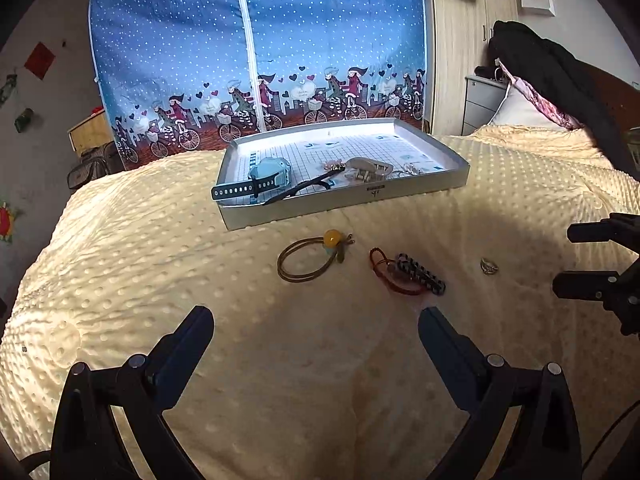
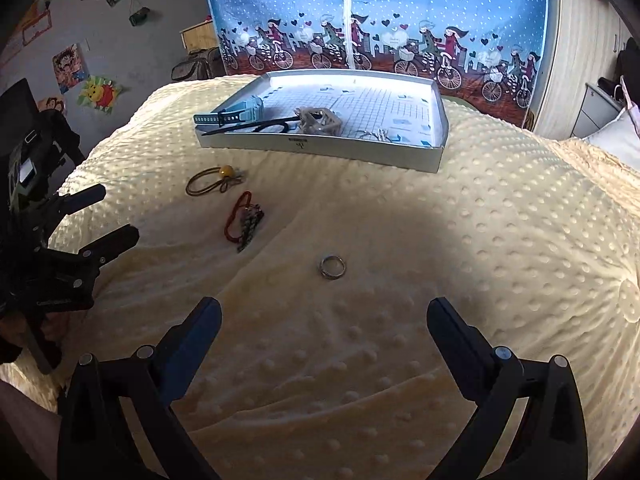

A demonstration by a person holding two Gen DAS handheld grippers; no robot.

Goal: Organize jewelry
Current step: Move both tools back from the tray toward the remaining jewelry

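Just ahead — ring point(image 2: 332, 267) before right tongs point(image 2: 324, 312)

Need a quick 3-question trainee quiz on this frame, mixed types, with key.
1. True or false: the ring lies inside the tray.
2. Which gripper faces the ring most directly? A) left gripper B) right gripper
3. Fill in: the hair tie with the yellow bead lies on the ____.

Key: 1 false; it lies on the blanket. 2 B. 3 blanket.
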